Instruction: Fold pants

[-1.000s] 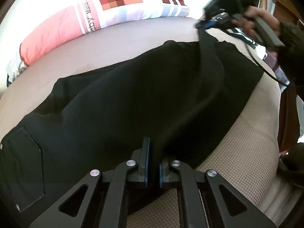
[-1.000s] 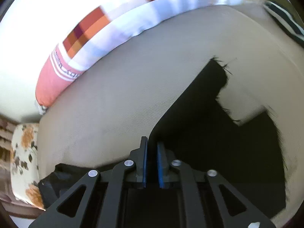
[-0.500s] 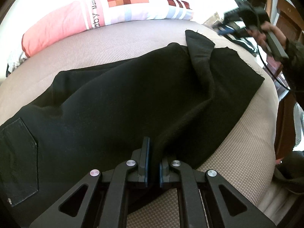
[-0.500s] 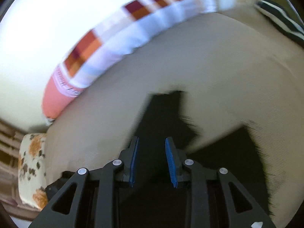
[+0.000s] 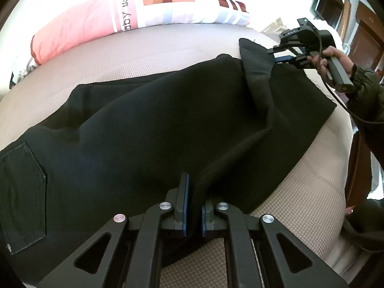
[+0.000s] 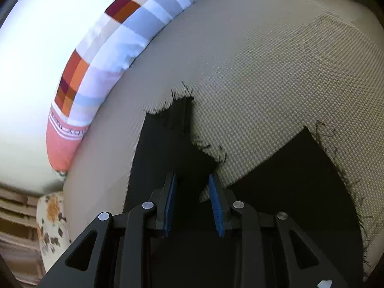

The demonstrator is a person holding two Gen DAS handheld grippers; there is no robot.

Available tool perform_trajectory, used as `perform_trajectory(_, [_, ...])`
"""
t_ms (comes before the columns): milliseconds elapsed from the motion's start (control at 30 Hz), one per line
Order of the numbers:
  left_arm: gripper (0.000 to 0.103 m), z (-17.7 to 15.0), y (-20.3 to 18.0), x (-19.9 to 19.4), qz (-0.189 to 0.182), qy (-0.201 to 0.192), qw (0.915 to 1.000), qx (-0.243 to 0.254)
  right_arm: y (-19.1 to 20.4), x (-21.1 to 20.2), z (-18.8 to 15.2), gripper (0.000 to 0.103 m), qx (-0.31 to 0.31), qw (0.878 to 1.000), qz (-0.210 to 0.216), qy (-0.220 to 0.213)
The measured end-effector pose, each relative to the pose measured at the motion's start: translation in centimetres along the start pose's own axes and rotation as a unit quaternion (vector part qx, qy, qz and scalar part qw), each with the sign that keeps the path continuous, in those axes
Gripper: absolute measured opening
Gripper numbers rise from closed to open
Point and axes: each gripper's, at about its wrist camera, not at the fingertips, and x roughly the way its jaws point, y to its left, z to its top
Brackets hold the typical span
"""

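Black pants (image 5: pixel 144 132) lie spread over a beige bed (image 5: pixel 168 48), back pocket (image 5: pixel 21 192) at the left. My left gripper (image 5: pixel 193 192) is shut on a raised fold of the pants at the near edge. At the far right, a hand (image 5: pixel 336 57) holds my right gripper (image 5: pixel 276 56) against the upturned leg end. In the right wrist view the frayed hem (image 6: pixel 177 120) of the pants (image 6: pixel 165 148) lies flat between the blue pads of the right gripper (image 6: pixel 192 192). Its jaws are closing, with a gap still showing beside the cloth.
A long pink and checked pillow (image 5: pixel 120 16) (image 6: pixel 115 48) runs along the bed's far side. A floral cushion (image 6: pixel 50 223) sits off the bed's corner. Dark wooden furniture (image 5: pixel 367 38) stands beyond the right edge. Bare mattress (image 6: pixel 264 72) stretches past the hem.
The right gripper let go of the lifted leg end, which dropped onto the bed. It then came down over the hem with jaws apart. The left gripper kept its hold.
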Motion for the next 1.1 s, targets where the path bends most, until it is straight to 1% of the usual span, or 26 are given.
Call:
perform_trajectory(33, [0.009, 0.0, 0.0, 0.0, 0.0, 0.001, 1.0, -0.001, 0.1, -0.3, 0.0, 0.006, -0.001, 1.0, 0.0, -0.007])
perform_trajectory(100, [0.009, 0.0, -0.1, 0.0, 0.002, 0.001, 1.0, 0.002, 0.4, -1.7, -0.2, 0.004, -0.014, 1.0, 0.004, -0.022])
perform_trajectory(133, [0.009, 0.0, -0.1, 0.0, 0.003, 0.002, 1.0, 0.003, 0.6, -2.8, -0.5, 0.003, -0.02, 0.999, 0.002, -0.037])
perform_trajectory(233, [0.009, 0.1, -0.4, 0.0, 0.01, 0.003, 0.9999, 0.009, 0.8, -6.5, -1.6, 0.003, -0.033, 0.996, -0.012, -0.077])
perform_trajectory(333, [0.009, 0.2, -1.2, -0.2, 0.025, 0.0, 0.9993, 0.029, -0.6, -11.3, -3.9, 0.002, -0.034, 0.991, -0.058, -0.113])
perform_trajectory(400, [0.009, 0.2, -1.8, -0.3, 0.033, -0.004, 0.9982, 0.05, -2.0, -13.4, -5.9, 0.002, -0.028, 0.988, -0.091, -0.124])
perform_trajectory(467, [0.01, 0.1, -2.5, -0.2, 0.04, -0.005, 0.9964, 0.075, -4.3, -14.9, -8.6, 0.002, -0.014, 0.983, -0.131, -0.128])
perform_trajectory(567, [0.01, 0.0, -3.7, 0.4, 0.056, -0.004, 0.9915, 0.117, -8.0, -14.4, -11.7, 0.002, 0.028, 0.981, -0.161, -0.107])
perform_trajectory(667, [0.011, -0.2, -3.9, 0.5, 0.06, -0.01, 0.9881, 0.141, -10.5, -13.7, -13.3, 0.002, 0.059, 0.98, -0.162, -0.095])
perform_trajectory(733, [0.013, -0.1, -3.7, 0.5, 0.057, -0.009, 0.9875, 0.147, -10.6, -13.7, -13.4, 0.001, 0.055, 0.98, -0.158, -0.103])
perform_trajectory(900, [0.012, -0.1, -3.6, 0.0, 0.04, -0.006, 0.9882, 0.148, -9.6, -14.2, -12.7, 0.001, 0.032, 0.979, -0.163, -0.115])
perform_trajectory(1000, [0.012, -0.5, -3.6, -0.8, 0.018, -0.011, 0.9888, 0.148, -10.1, -13.5, -12.8, 0.001, 0.033, 0.978, -0.173, -0.109])
perform_trajectory(1100, [0.012, -1.0, -3.7, -0.6, 0.016, -0.003, 0.988, 0.153, -10.3, -12.4, -13.2, 0.002, 0.027, 0.976, -0.191, -0.099])
